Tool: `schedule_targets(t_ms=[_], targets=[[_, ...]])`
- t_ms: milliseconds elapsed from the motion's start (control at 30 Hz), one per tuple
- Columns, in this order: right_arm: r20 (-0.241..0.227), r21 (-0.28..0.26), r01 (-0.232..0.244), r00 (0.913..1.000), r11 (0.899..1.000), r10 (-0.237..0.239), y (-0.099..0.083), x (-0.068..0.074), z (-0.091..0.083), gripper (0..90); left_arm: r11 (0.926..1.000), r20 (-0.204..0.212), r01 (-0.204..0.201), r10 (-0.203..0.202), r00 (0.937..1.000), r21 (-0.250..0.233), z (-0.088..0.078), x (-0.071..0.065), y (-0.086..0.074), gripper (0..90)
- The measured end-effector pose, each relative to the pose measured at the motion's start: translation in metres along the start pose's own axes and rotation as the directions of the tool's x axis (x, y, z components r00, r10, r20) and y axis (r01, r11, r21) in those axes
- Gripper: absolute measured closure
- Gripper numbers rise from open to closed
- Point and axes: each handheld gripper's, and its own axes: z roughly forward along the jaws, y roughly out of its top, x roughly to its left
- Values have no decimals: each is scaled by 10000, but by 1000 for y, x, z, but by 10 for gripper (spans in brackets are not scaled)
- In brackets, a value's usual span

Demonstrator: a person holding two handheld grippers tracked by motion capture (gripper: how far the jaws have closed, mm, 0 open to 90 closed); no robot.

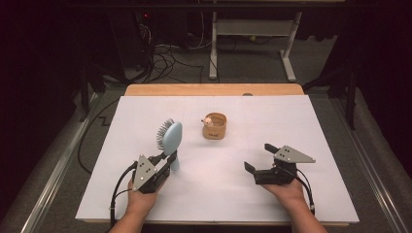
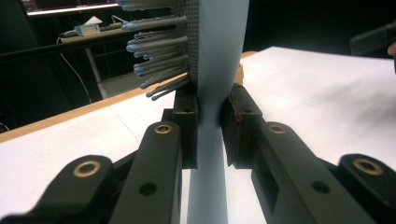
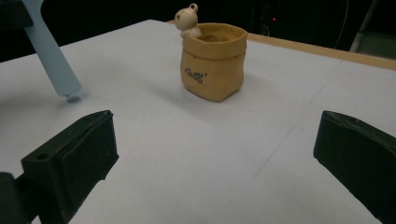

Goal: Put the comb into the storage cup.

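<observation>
Hairbrush (image 1: 170,138) of pale blue plastic, with an oval head and grey bristles, stands almost upright near the left of the table. Its long axis runs from the handle end, which hangs just above the white sheet, up to the head, and it leans a little away from the person. In the high view the bristles face left. The left gripper (image 1: 167,159), black with a grey three-cornered plate on top, is clenched on the handle just under the head; in the left gripper view both pads (image 2: 187,121) press the narrow blue neck from either side.

To the right of the brush, near the middle of the table and well apart from it, sits a small tan pot shaped like a sack (image 1: 215,126), with a little cream bear figure (image 1: 207,121) perched on its rim. The right gripper (image 1: 260,158) hovers low over the sheet farther right, its jaws spread wide with nothing between them, pointing towards the pot.

A white paper sheet (image 1: 291,121) covers a light wooden table (image 1: 214,89), whose far edge shows bare. Beyond lie a grey carpeted floor (image 1: 252,63), tangled black cables (image 1: 165,60) and the white legs of a desk (image 1: 289,58) in a dark room.

Both forearms enter from the near edge; the left hand (image 1: 143,194) holds its gripper tilted up and forward, the right hand (image 1: 286,187) keeps its gripper about level.
</observation>
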Motion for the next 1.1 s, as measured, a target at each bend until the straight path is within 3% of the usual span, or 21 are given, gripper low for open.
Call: schedule_targets(t_ms=[233,333,500,667,1100], targets=[[-313,-306,62,9995,9995,-71,18,12,9,0,9996,-34,62,-63,10000,-268,4,1,9,775],[-525,-616,2,9986,9981,-34,27,18,12,0,9993,20,-29,30,10000,-367,11,-3,14,775],[-772,-724,59,9970,9974,-115,37,27,20,0,9977,200,159,-146,9997,-660,20,-11,16,775],[-1035,-693,108,9945,9975,-180,41,36,26,0,9979,171,-282,293,9994,-584,22,-20,14,775],[-1415,-654,149,9896,9977,-241,48,53,37,0,9976,254,-451,465,9986,-529,26,-30,10,775]])
